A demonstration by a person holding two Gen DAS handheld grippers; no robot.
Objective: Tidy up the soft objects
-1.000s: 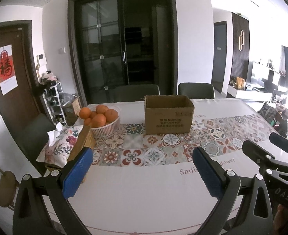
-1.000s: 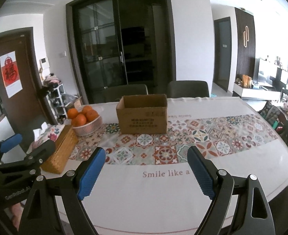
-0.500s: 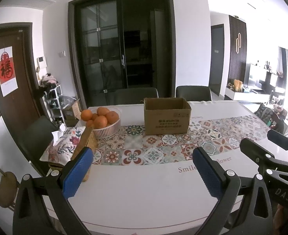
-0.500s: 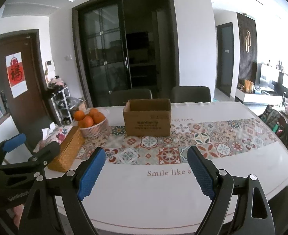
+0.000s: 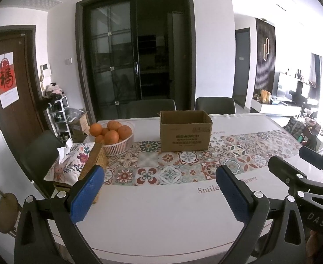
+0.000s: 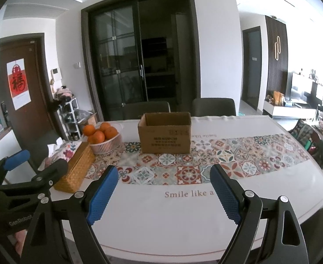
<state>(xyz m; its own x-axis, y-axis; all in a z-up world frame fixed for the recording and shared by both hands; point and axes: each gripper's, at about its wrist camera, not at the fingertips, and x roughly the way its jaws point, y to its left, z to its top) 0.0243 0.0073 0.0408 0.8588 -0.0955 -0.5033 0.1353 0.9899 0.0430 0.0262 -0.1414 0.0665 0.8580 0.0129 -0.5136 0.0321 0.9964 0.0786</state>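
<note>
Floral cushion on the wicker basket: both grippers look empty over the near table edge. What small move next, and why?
Probably ease the left gripper forward and left toward the floral cushion. It is the only soft item in view, it lies on the wicker basket on that side, and the cardboard box stands open. Both the left and the right gripper are open and hold nothing.

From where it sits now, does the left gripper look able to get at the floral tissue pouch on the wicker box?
Probably yes. The left gripper is open and empty, and the floral tissue pouch lies on top of the wicker box, just ahead to its left. Nothing stands between them; the orange basket sits behind.
</note>
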